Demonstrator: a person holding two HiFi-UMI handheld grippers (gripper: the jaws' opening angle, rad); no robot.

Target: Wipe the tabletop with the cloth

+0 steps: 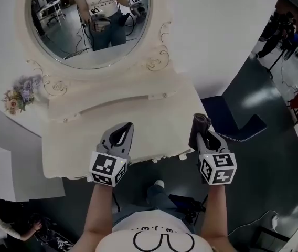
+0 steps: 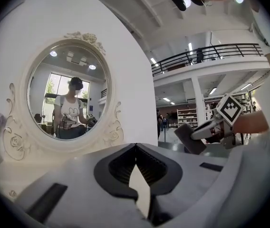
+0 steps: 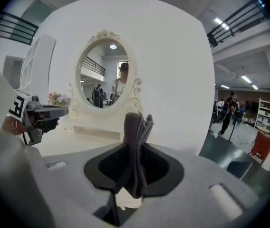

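At the left end of the dressing table, a small bunch of flowers [image 1: 20, 93] is sitting beside the carved frame of the oval mirror [image 1: 86, 30]. The glass is showing the reflection of a person holding both tools at waist height. Below the mirror, the cream tabletop [image 1: 138, 119] is lying bare across its middle.

Over the front edge of the tabletop, the left gripper [image 1: 121, 132] is hovering in the person's left hand and pointing toward the mirror. In the left gripper view this gripper [image 2: 136, 148] is holding its jaws together at the tips, with nothing caught between them. Only a sliver of the pale table is showing through lower down.

Further right, over the right front corner of the table, the right gripper [image 1: 201, 133] is pinching the dark grey cloth [image 1: 200, 121]. In the right gripper view the jaws of this gripper [image 3: 135, 151] are pressing on the cloth [image 3: 136, 127]. It is standing up in a bunched fold above them and hanging down a little below. Whether the cloth is touching the tabletop cannot be told.

Beyond the table's right end, a blue seat [image 1: 233, 122] is standing on the dark floor.
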